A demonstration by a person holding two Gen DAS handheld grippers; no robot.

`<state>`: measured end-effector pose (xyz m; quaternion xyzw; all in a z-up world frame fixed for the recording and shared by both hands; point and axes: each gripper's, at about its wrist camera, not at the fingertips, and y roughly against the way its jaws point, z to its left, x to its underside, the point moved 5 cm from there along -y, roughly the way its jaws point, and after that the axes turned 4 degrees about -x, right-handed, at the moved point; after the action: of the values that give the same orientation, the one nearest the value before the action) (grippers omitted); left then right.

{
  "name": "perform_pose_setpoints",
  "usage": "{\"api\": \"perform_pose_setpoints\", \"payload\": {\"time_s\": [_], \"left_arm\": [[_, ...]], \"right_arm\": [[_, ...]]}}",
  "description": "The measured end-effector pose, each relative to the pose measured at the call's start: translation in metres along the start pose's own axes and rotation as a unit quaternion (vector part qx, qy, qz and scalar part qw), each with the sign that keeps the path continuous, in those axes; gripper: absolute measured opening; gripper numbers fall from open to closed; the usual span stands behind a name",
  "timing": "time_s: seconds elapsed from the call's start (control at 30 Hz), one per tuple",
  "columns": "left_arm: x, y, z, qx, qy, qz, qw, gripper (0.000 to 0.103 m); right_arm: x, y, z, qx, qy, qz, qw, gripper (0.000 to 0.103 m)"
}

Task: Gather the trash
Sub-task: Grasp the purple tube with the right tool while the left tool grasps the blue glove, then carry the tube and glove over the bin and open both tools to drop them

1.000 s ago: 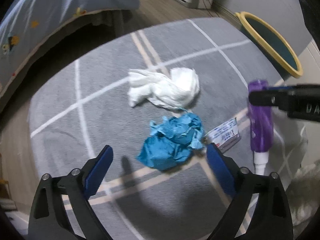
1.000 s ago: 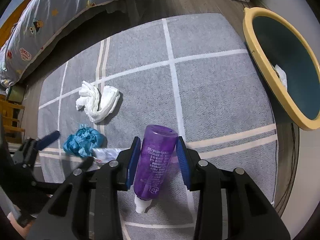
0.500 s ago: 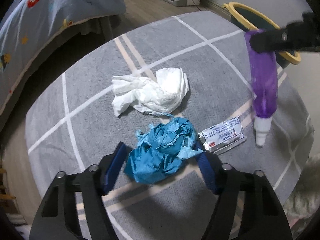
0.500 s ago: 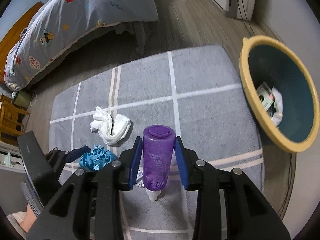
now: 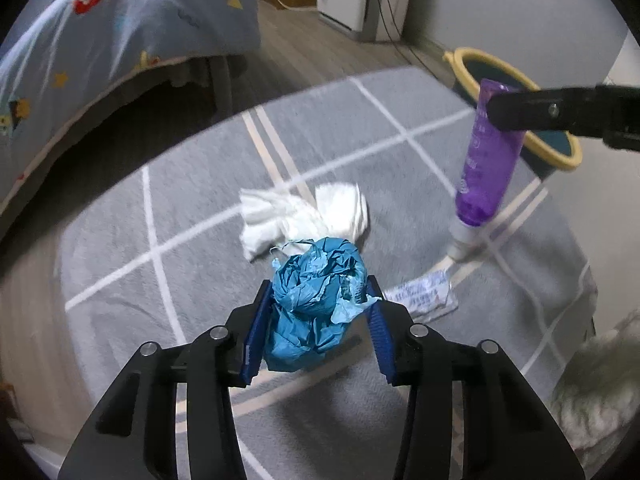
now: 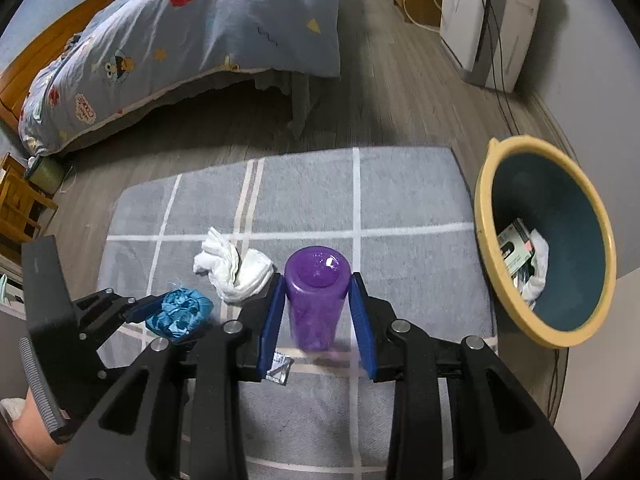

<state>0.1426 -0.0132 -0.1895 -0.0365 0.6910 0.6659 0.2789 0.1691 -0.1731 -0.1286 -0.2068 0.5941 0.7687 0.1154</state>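
Note:
My left gripper [image 5: 318, 292] has a crumpled blue paper [image 5: 316, 304] between its blue pads, which press on it as the jaws are closing; the wad hangs just above the grey rug [image 5: 192, 216]. My right gripper [image 6: 318, 284] is shut on a purple bottle [image 6: 316, 300], held cap-down above the rug, and the bottle [image 5: 486, 168] also shows in the left wrist view. A crumpled white tissue [image 5: 304, 216] and a silver sachet [image 5: 420, 294] lie on the rug. To the right stands a yellow-rimmed bin [image 6: 486, 240] with some trash inside.
A bed with a patterned blue duvet [image 6: 180, 40] stands beyond the rug. A white appliance with cables [image 6: 492, 20] is at the far right by the wall. Something pale and fluffy [image 5: 600, 392] lies at the rug's right edge. Wooden furniture [image 6: 16, 208] is at the left.
The left jaws went from wide apart to closed around the blue paper and raised it off the rug. The right gripper rose with the purple bottle, bringing the bin into fuller view.

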Motion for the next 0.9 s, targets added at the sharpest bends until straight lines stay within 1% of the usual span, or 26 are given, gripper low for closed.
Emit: {"api": "perform_pose_setpoints", "payload": {"time_s": [0.17, 0.33, 0.53, 0.67, 0.9], "left_arm": [[-0.007, 0.018, 0.006, 0.002, 0.016, -0.03, 0.9994, 0.047], [-0.018, 0.031, 0.008, 0.004, 0.027, -0.051, 0.9983, 0.047], [-0.033, 0.045, 0.0, 0.005, 0.024, -0.07, 0.9973, 0.047], [-0.042, 0.051, -0.012, 0.005, 0.017, -0.079, 0.9967, 0.047], [-0.056, 0.05, -0.033, 0.017, 0.007, -0.086, 0.9962, 0.047]], "right_arm": [[-0.011, 0.015, 0.001, -0.004, 0.004, -0.028, 1.0, 0.032], [-0.025, 0.033, -0.004, -0.012, 0.003, -0.053, 0.999, 0.032], [-0.043, 0.058, -0.01, -0.02, 0.025, -0.063, 0.997, 0.032], [-0.052, 0.078, -0.023, -0.011, 0.031, -0.083, 0.996, 0.032], [-0.059, 0.102, -0.059, 0.0, 0.022, -0.095, 0.995, 0.032]]}}
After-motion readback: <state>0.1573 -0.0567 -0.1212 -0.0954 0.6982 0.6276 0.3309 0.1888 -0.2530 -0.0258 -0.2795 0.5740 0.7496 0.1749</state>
